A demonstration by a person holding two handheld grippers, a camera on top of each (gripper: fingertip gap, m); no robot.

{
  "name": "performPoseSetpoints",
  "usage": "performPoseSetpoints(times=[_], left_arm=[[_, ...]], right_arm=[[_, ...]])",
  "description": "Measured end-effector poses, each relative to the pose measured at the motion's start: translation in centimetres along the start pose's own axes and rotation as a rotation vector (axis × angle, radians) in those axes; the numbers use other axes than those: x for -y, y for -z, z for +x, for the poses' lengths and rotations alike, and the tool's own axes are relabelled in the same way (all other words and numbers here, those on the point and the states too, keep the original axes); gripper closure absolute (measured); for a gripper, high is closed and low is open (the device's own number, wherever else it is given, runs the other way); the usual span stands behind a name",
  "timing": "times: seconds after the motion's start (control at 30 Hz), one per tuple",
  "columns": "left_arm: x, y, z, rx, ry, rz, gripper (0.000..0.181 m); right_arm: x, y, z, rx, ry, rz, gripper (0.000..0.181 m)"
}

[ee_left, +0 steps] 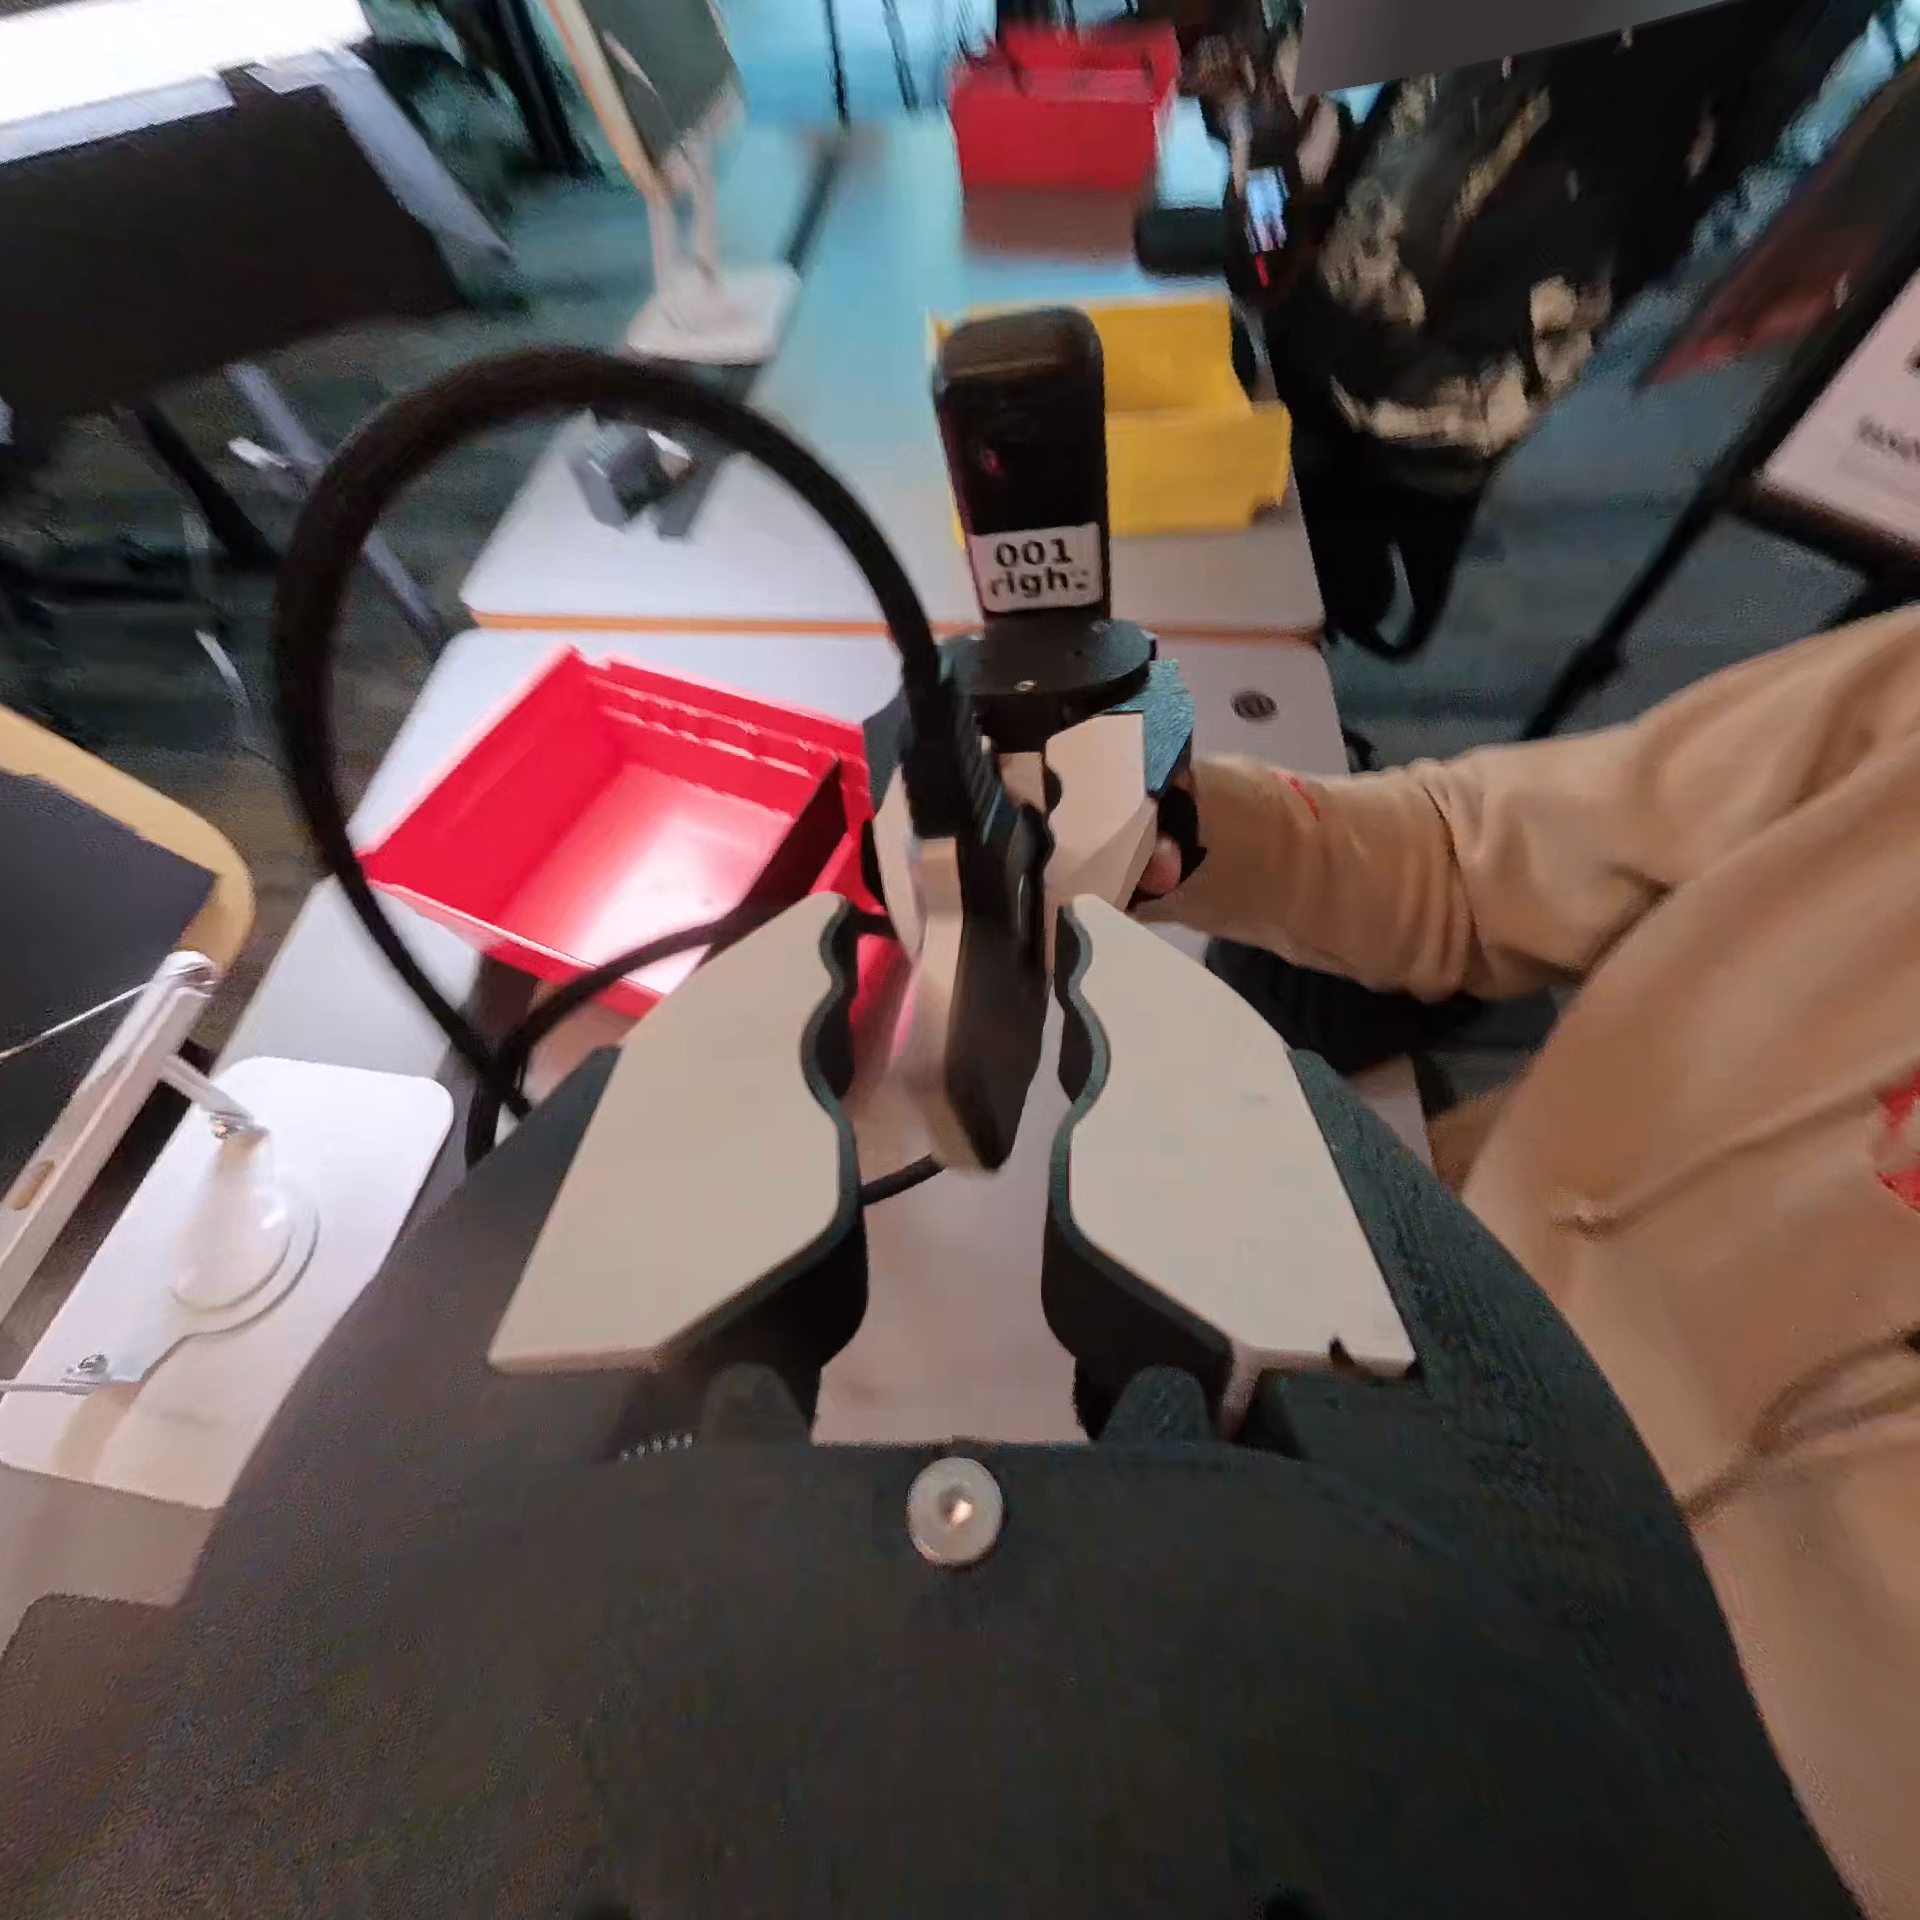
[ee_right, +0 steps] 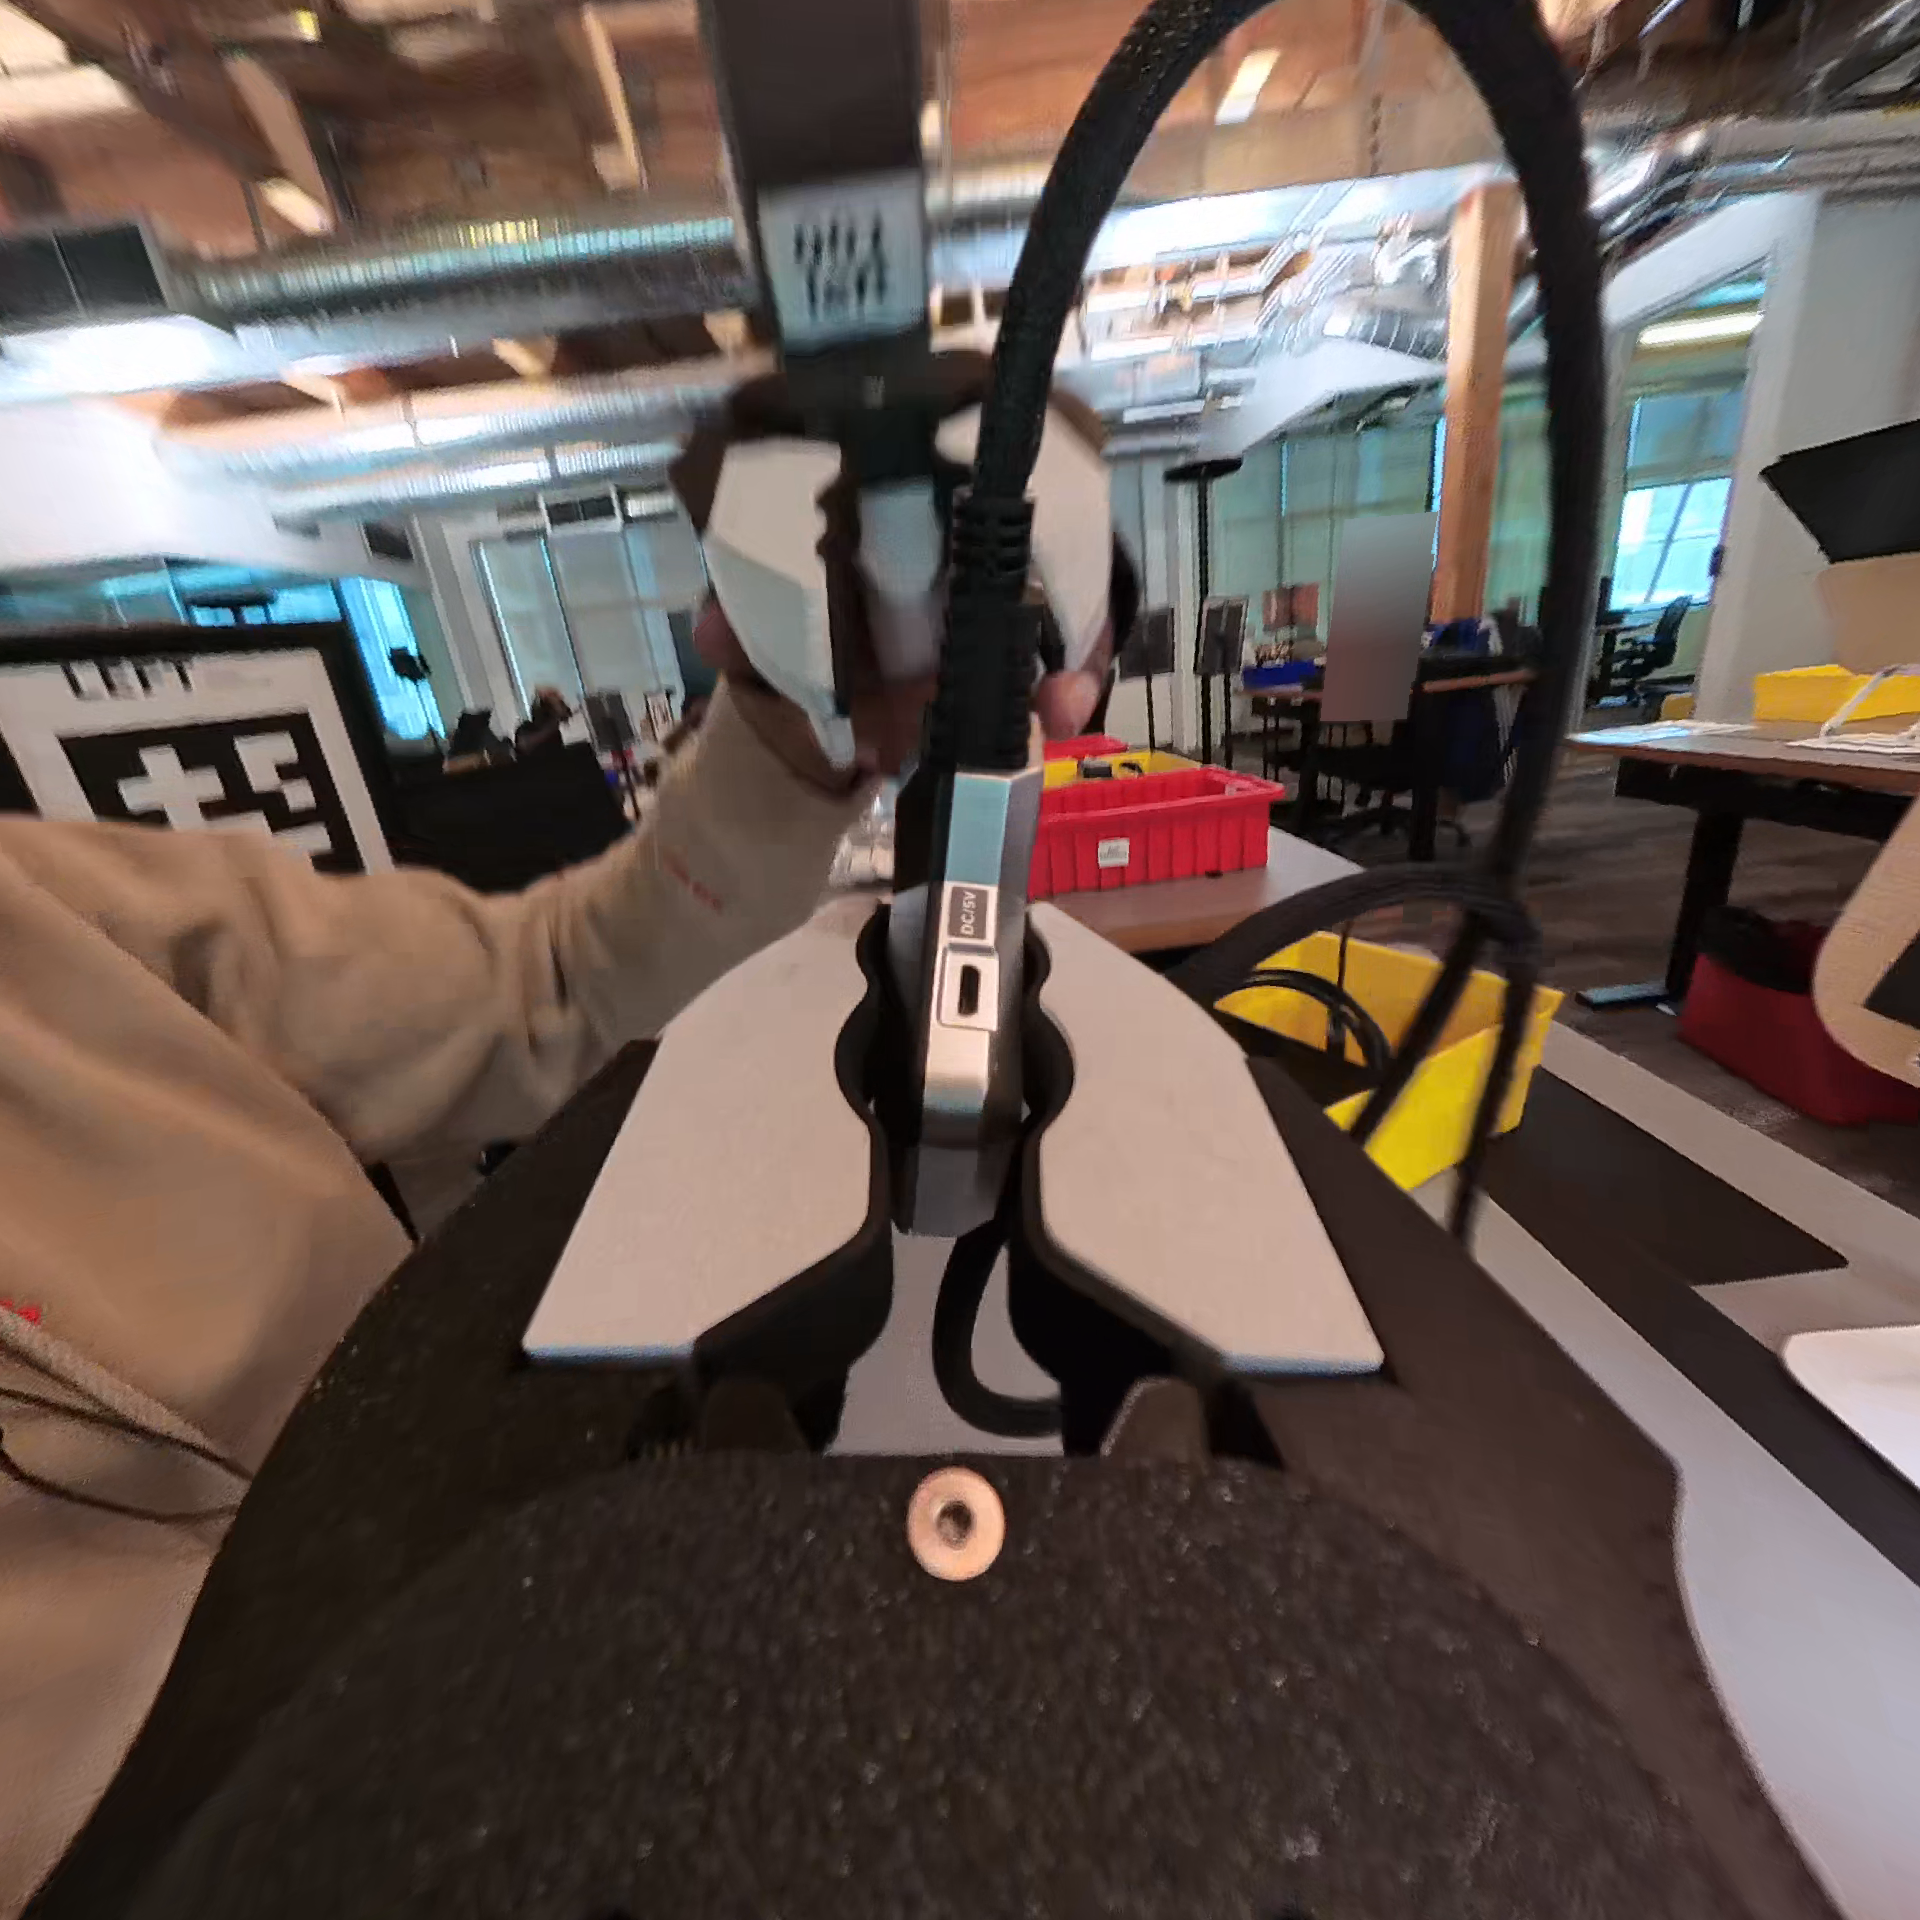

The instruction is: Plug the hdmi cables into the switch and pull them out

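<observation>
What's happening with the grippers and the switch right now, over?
Right gripper shut on switch. Left gripper open around it. HDMI cable plugged in. Nothing blocking.

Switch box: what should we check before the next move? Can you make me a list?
1. Right gripper jaws clamped on the switch: ok, both pads press its sides.
2. Left gripper jaws gripping something: not ok, they stand open on either side of the switch, with gaps showing.
3. Plug pushed fully into the switch: cannot tell, the joint is blurred.
4. Thick black cable free of snags: ok, its loop arcs through open air.
5. Red bin out of the way: ok, it sits on the table beyond the jaws.
</observation>
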State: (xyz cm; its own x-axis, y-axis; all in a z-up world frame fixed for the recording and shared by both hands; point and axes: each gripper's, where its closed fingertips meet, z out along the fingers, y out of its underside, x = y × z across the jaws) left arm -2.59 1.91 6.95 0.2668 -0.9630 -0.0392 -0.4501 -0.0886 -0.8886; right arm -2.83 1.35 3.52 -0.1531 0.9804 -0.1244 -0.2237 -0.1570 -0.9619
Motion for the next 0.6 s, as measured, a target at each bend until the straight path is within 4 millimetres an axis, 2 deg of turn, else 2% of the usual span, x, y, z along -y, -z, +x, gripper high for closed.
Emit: performPoseSetpoints(times=[0.13, 0.23, 0.33, 0.43, 0.53, 0.6], left_arm=[[-2.8, 0.3, -1.3, 0.052, 0.094, 0.235, 0.14], [-4.2, -0.5, -1.3, -0.018, 0.193, 0.392, 0.141], [-4.8, -0.4, -1.3, -0.098, 0.245, 0.517, 0.161], [-7.5, -0.3, -2.4, -0.107, 0.28, 0.504, 0.161], [-9.8, 0.1, -4.2, -0.09, 0.336, 0.441, 0.161], [-10.9, 0.7, -4.3, -0.131, 0.348, 0.406, 0.161]], right_arm=[[1.7, 1.3, 1.3, -0.009, -0.047, 0.17, 0.16], [1.4, 0.9, 1.2, 0.033, -0.049, 0.233, 0.16], [-1.5, -0.9, 1.7, 0.022, -0.046, 0.153, 0.159], [-4.4, -1.9, 3.0, -0.003, -0.069, 0.039, 0.158], [-7.9, -1.7, 5.1, -0.101, 0.027, -0.166, 0.155], [-9.3, -1.3, 5.3, -0.101, 0.086, -0.258, 0.154]])
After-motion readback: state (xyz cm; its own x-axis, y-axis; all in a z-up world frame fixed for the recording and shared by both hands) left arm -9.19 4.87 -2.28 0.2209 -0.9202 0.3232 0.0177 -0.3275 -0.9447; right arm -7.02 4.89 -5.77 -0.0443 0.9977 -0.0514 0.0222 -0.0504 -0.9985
